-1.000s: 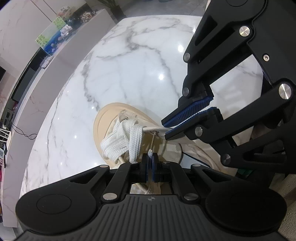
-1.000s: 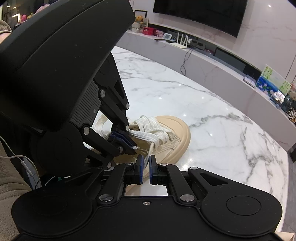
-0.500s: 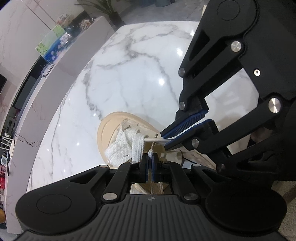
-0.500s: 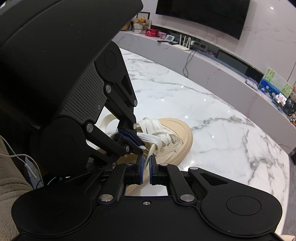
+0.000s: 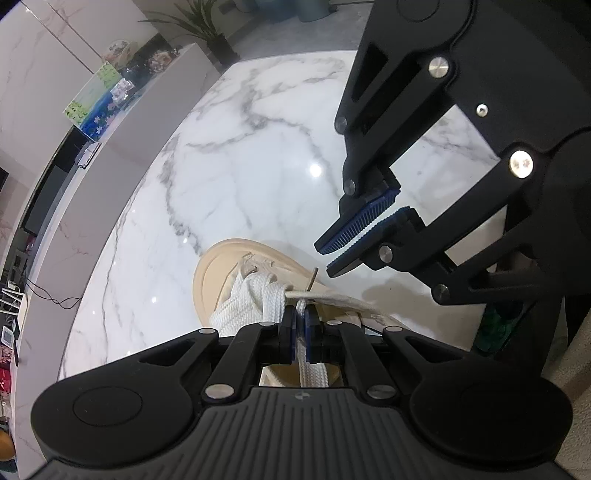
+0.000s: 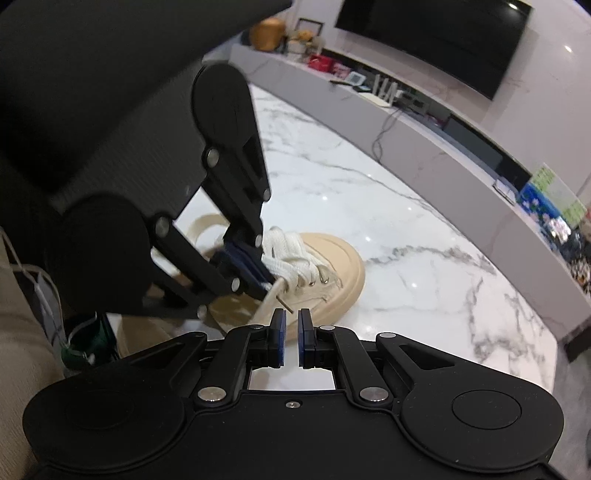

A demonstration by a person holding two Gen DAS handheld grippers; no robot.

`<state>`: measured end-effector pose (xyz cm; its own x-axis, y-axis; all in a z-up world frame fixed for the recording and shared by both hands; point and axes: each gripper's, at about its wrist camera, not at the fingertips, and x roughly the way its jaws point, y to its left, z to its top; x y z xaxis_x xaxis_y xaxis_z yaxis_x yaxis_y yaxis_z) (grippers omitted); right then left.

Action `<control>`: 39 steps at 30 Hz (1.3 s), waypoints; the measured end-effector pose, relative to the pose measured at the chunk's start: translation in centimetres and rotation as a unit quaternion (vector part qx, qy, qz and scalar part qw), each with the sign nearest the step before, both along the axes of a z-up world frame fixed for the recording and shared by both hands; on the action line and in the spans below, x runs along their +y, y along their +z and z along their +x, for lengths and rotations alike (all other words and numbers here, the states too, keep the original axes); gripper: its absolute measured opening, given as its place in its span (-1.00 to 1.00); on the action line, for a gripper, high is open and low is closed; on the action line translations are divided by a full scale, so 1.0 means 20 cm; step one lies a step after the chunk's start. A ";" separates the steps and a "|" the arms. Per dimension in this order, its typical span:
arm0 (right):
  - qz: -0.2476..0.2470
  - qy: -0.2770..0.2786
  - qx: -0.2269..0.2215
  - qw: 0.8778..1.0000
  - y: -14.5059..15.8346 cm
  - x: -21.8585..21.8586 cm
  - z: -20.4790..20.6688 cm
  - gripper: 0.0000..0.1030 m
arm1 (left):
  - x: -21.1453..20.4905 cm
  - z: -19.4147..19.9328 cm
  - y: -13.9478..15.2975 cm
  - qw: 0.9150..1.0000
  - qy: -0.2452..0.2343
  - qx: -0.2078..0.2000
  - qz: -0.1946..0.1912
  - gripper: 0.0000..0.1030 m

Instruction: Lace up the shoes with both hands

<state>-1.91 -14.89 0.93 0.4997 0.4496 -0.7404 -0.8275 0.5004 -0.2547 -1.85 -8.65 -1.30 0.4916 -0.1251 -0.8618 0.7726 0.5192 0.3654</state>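
My left gripper (image 5: 300,325) is pinching the white lace (image 5: 255,306) just above the beige shoe (image 5: 218,273), its blue pads pressed tight on the flat cord. The shoe stands on the white marble table (image 5: 240,177), toe pointing away from me, its laces already crossed over the front eyelets. My right gripper (image 5: 334,254) hangs a little above and to the side, apart from the lace; its ribbed blue pads stand almost together with only a thin slit between them, and nothing is caught there. The lace's stiff brown tip (image 5: 313,277) pokes up just below those pads.

The shoe is the one open thing here: its mouth is mostly hidden behind my left gripper, so I cannot tell what lies inside.

From the right wrist, my right gripper (image 6: 290,325) shows a narrow gap between its pads, bare of any cord, and the lace tip (image 6: 286,305) slants toward it just ahead. That view also shows the shoe (image 6: 332,280) from its side, with metal eyelets, a dark screen (image 6: 436,40) on the far wall and my beige sleeve (image 6: 22,332) at the left edge. The left wrist view alone shows a potted plant (image 5: 207,33) past the table.
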 end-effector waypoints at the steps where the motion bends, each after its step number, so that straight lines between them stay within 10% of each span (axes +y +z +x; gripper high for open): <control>1: -0.007 0.007 -0.003 1.000 -0.01 0.00 0.00 -0.91 | 0.00 0.00 0.00 1.000 0.000 0.001 0.000 -0.92; 39: -0.148 0.205 -0.092 0.963 -0.14 0.07 -0.06 -0.98 | 0.03 0.06 -0.02 0.999 -0.018 0.010 -0.027 -0.92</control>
<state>-3.04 -13.41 -1.90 0.4608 0.4199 -0.7819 -0.8669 0.0241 -0.4980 -0.65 -7.96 -1.70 0.4693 -0.1895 -0.8625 0.7977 0.5099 0.3220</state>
